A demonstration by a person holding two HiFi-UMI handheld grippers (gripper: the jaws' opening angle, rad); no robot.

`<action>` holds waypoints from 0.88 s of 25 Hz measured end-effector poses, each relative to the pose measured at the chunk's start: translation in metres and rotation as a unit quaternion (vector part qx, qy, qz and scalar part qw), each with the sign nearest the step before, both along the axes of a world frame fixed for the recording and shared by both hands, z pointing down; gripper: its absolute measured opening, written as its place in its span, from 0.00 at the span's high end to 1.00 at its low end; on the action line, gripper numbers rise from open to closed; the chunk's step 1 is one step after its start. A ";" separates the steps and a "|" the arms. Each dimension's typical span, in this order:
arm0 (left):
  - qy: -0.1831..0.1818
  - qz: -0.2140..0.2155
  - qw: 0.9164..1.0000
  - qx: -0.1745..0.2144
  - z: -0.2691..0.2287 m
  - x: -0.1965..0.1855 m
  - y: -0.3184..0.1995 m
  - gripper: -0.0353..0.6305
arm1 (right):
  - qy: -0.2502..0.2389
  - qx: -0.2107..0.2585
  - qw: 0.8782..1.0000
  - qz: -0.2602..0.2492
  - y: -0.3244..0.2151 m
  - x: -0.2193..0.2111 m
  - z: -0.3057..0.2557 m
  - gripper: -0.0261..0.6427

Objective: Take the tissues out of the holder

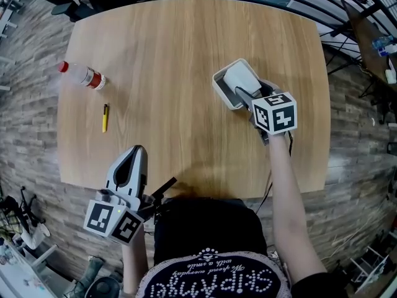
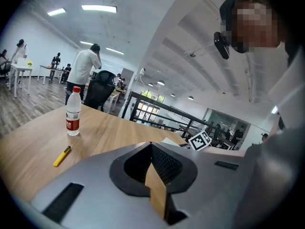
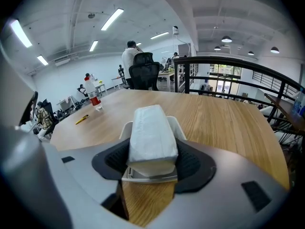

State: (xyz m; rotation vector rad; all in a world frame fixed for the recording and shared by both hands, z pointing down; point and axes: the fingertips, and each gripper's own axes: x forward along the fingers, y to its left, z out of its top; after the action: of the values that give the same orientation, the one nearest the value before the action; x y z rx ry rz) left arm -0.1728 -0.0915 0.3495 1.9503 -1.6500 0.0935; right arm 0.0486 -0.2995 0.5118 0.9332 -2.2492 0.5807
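Open-plan office, ceiling strip lights, people at desks far off. Work surface: a light wooden table (image 1: pixel 186 54) with rounded corners, on a brick-patterned floor.

On the table's left part: a water bottle (image 1: pixel 82 75) with red cap and red label, lying on its side in the head view. A yellow pen (image 1: pixel 105 117) lies near it, apart from it.

On the table's right part: a white tissue holder (image 1: pixel 218 84). The tissue pack (image 3: pixel 150 135) is in it, its near end sitting a little above the holder's near rim.

Right gripper (image 1: pixel 242 94): reaches over the holder from the person's side. The right gripper view shows the jaws apart by the width of the pack, with the dark pads (image 3: pixel 190 162) against both of its long sides. The jaws hold the pack.

Left gripper (image 1: pixel 139 149): at the table's near edge, well apart from the holder. The left gripper view shows the tips meeting, nothing between them, only a thin wedge of table showing lower down.
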 end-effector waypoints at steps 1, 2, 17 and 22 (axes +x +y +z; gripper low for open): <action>0.001 0.001 1.000 0.000 0.000 0.000 0.000 0.94 | 0.000 0.001 1.000 0.002 0.001 0.001 -0.002 0.56; 0.002 0.003 1.000 0.001 0.001 0.001 0.000 0.94 | 0.000 0.001 1.000 0.004 0.002 0.002 -0.002 0.56; 0.014 0.036 0.999 0.010 -0.002 0.015 0.004 0.94 | -0.052 0.037 0.996 0.057 0.018 0.007 -0.034 0.56; 0.014 0.048 0.999 0.015 -0.005 0.020 0.005 0.94 | -0.058 0.045 0.995 0.063 0.023 0.008 -0.043 0.56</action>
State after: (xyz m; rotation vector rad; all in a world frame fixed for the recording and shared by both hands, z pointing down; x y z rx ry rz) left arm -0.1533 -0.0865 0.3449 2.0450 -1.5474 0.0771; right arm 0.0563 -0.2764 0.4689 1.1188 -2.3487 0.6070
